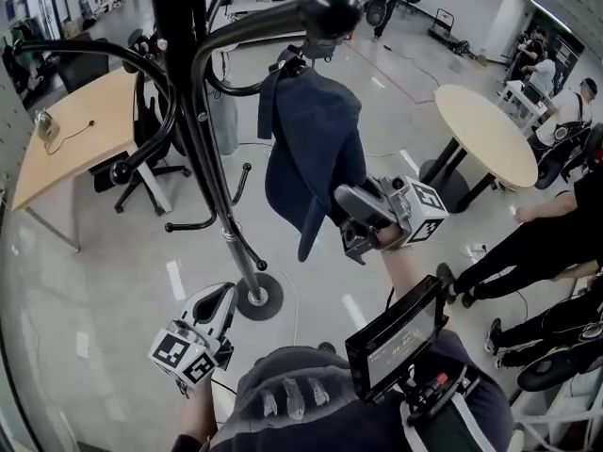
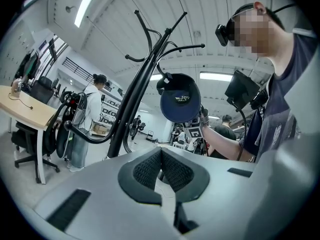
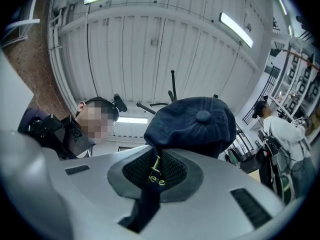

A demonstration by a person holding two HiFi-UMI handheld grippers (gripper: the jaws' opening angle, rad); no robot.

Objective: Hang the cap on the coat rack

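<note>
- The right hand-held gripper [image 1: 347,222] is up and tilted, its jaws clamped on the back strap of the navy cap [image 1: 311,149]. The yellow lettering is pinched right between the pads.
- In the right gripper view the cap [image 3: 195,124] bulges out just past the jaws, crown button on top.
- The cap sits at the middle of the head view, with the coat rack [image 1: 203,139] pole at its 9 o'clock.
- A ball-ended hook [image 1: 330,8] hangs at the cap's 12 o'clock, very close. Whether they touch, I can't tell.
- The left hand-held gripper [image 1: 224,295] is low at 7 o'clock, jaws together with nothing between them, well apart from the cap.
- A round tabletop [image 1: 490,130] stands off at 3 o'clock.
</note>
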